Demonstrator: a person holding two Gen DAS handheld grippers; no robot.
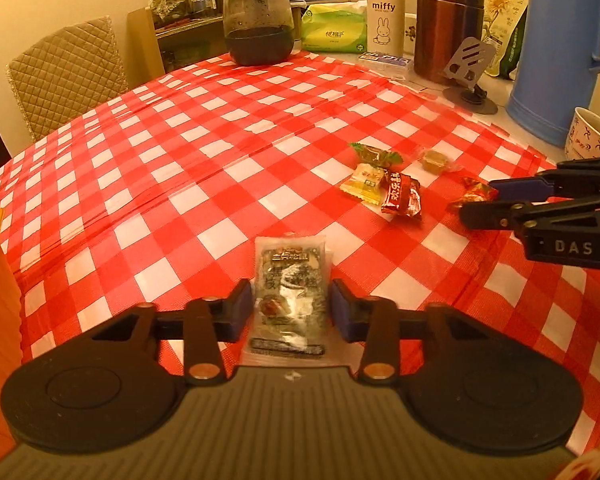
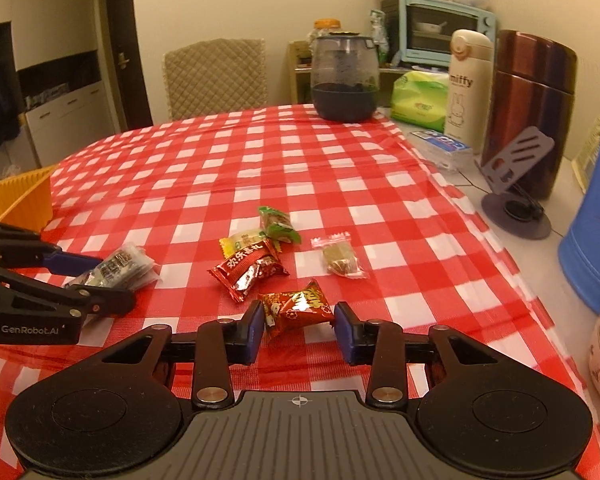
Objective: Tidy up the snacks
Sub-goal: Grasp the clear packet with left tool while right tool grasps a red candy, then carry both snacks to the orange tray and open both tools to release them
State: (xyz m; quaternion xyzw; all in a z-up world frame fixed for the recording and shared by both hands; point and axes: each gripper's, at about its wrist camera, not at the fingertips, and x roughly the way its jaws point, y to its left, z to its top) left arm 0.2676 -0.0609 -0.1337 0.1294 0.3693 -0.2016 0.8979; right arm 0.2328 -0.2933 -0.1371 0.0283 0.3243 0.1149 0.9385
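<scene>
The left claw [image 1: 286, 310] stands around a grey snack packet [image 1: 290, 300] that lies flat on the desk [image 1: 204, 152]. Its blue pads are just beside the two long sides of the packet, and I cannot tell if they press it. The right claw [image 2: 298, 328] pinches a red and gold candy [image 2: 296, 310] by its two ends; the candy is still down on the checked cloth.

Between the two claws lies a small group of snacks: a dark red wrapped candy [image 2: 248, 270], a yellow candy [image 2: 242, 242] touching it, a green candy [image 2: 278, 224] just behind, and a clear packet with a brown piece [image 2: 340, 258] a little apart to the right.

The middle and far part of the desk is free cloth up to a dark glass pot [image 2: 346, 80] at the far edge. Along the right edge stand a tissue pack [image 2: 418, 100], a white bottle [image 2: 466, 88], a brown steel flask [image 2: 530, 112], a grey phone stand [image 2: 516, 184] and a blue jug [image 2: 592, 220]. At the left edge is an orange basket [image 2: 18, 200].
</scene>
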